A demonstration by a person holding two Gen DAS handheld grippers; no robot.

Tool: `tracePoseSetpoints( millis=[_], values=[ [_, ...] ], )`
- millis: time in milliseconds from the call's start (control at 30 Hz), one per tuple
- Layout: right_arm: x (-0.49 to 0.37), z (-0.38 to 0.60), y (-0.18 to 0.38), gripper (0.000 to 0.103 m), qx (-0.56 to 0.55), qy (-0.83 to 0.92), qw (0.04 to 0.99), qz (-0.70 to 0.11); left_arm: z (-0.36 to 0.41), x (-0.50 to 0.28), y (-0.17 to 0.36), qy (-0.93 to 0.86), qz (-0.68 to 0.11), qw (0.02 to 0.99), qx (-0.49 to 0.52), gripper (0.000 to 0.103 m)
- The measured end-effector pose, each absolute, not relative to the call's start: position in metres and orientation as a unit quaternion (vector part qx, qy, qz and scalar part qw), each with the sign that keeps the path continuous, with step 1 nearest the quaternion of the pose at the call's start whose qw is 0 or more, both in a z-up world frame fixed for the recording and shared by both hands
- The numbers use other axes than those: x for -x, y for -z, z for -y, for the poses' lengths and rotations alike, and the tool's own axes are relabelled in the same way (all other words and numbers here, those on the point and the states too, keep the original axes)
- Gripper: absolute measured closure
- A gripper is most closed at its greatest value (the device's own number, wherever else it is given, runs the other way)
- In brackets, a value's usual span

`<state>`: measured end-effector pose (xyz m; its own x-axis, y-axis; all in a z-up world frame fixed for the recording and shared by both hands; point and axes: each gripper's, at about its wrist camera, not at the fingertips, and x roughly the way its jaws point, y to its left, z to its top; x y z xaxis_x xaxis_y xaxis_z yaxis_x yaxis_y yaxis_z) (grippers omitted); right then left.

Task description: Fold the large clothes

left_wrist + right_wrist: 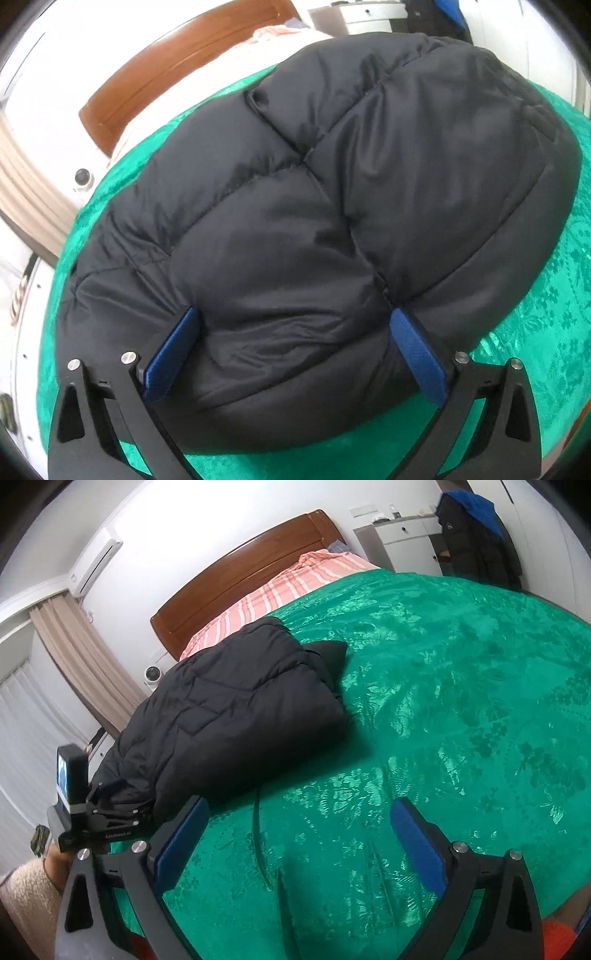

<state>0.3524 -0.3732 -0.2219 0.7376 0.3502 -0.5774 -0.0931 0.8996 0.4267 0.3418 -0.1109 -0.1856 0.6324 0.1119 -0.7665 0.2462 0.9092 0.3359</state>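
A black puffer jacket (332, 203) lies folded into a thick bundle on the green bedspread (535, 314). My left gripper (295, 321) is open, and its blue pads (173, 358) straddle the bundle's near puffy edge, which bulges between them. In the right wrist view the same jacket (236, 716) sits on the left half of the bed, with the left tool's black frame (107, 819) at its near end. My right gripper (299, 805) hangs open over bare bedspread (443, 701), to the right of the jacket, with nothing between its fingers.
A wooden headboard (240, 579) and a pink striped sheet (295, 583) lie at the far end of the bed. A white dresser (406, 539) and hanging dark coats (476, 542) stand at the back right. Curtains (74, 657) cover the left wall. A fleece sleeve (29, 893) is at lower left.
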Motion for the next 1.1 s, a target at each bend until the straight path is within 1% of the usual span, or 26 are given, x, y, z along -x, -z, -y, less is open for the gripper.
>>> tracePoseSetpoints(
  millis=[67, 133, 267, 333, 400, 467, 533, 600, 633, 700, 767, 800, 867, 933, 1000, 1067, 1100],
  values=[
    [-0.351, 0.373, 0.222, 0.005, -0.182, -0.121, 0.914, -0.341, 0.114, -0.341, 0.171, 0.061, -0.443, 0.87, -0.206, 0.003],
    [-0.35, 0.376, 0.223, 0.005, -0.186, -0.12, 0.913, -0.341, 0.111, -0.347, 0.136, 0.084, -0.426, 0.883, -0.181, 0.003],
    [-0.355, 0.383, 0.226, 0.005, -0.202, -0.12, 0.91, -0.342, 0.09, -0.397, 0.072, 0.071, -0.397, 0.907, -0.118, 0.003],
    [-0.36, 0.383, 0.227, 0.005, -0.208, -0.121, 0.908, -0.344, 0.086, -0.431, 0.064, 0.048, -0.398, 0.908, -0.12, 0.003],
    [-0.362, 0.381, 0.229, 0.005, -0.21, -0.124, 0.905, -0.347, 0.088, -0.467, 0.07, 0.017, -0.405, 0.904, -0.137, 0.003],
    [-0.362, 0.378, 0.23, 0.005, -0.206, -0.128, 0.905, -0.35, 0.088, -0.499, 0.088, -0.008, -0.411, 0.899, -0.15, 0.003],
    [-0.363, 0.376, 0.231, 0.005, -0.2, -0.134, 0.903, -0.355, 0.086, -0.523, 0.12, -0.027, -0.442, 0.883, -0.154, 0.002],
    [-0.364, 0.376, 0.235, 0.005, -0.197, -0.135, 0.901, -0.362, 0.081, -0.537, 0.158, -0.026, -0.489, 0.86, -0.146, 0.002],
    [-0.365, 0.376, 0.236, 0.005, -0.199, -0.134, 0.9, -0.365, 0.084, -0.537, 0.166, -0.028, -0.488, 0.859, -0.151, 0.002],
    [-0.366, 0.381, 0.238, 0.005, -0.207, -0.132, 0.898, -0.365, 0.087, -0.53, 0.163, -0.026, -0.479, 0.863, -0.162, 0.004],
    [-0.368, 0.384, 0.239, 0.005, -0.215, -0.132, 0.897, -0.364, 0.085, -0.52, 0.151, -0.012, -0.467, 0.867, -0.175, 0.008],
    [-0.368, 0.385, 0.239, 0.005, -0.221, -0.132, 0.896, -0.363, 0.082, -0.515, 0.14, -0.007, -0.459, 0.87, -0.178, 0.009],
    [-0.37, 0.387, 0.24, 0.005, -0.228, -0.133, 0.894, -0.361, 0.076, -0.493, 0.118, 0.012, -0.441, 0.882, -0.167, 0.008],
    [-0.371, 0.386, 0.239, 0.005, -0.227, -0.134, 0.895, -0.361, 0.073, -0.471, 0.109, 0.025, -0.435, 0.885, -0.165, 0.006],
    [-0.372, 0.385, 0.239, 0.005, -0.227, -0.135, 0.895, -0.361, 0.076, -0.455, 0.121, 0.033, -0.444, 0.878, -0.178, 0.006],
    [-0.373, 0.383, 0.24, 0.005, -0.229, -0.134, 0.893, -0.363, 0.085, -0.447, 0.146, 0.03, -0.455, 0.866, -0.207, 0.006],
    [-0.374, 0.382, 0.24, 0.005, -0.231, -0.133, 0.893, -0.364, 0.091, -0.444, 0.156, 0.022, -0.448, 0.866, -0.219, 0.006]
  ],
)
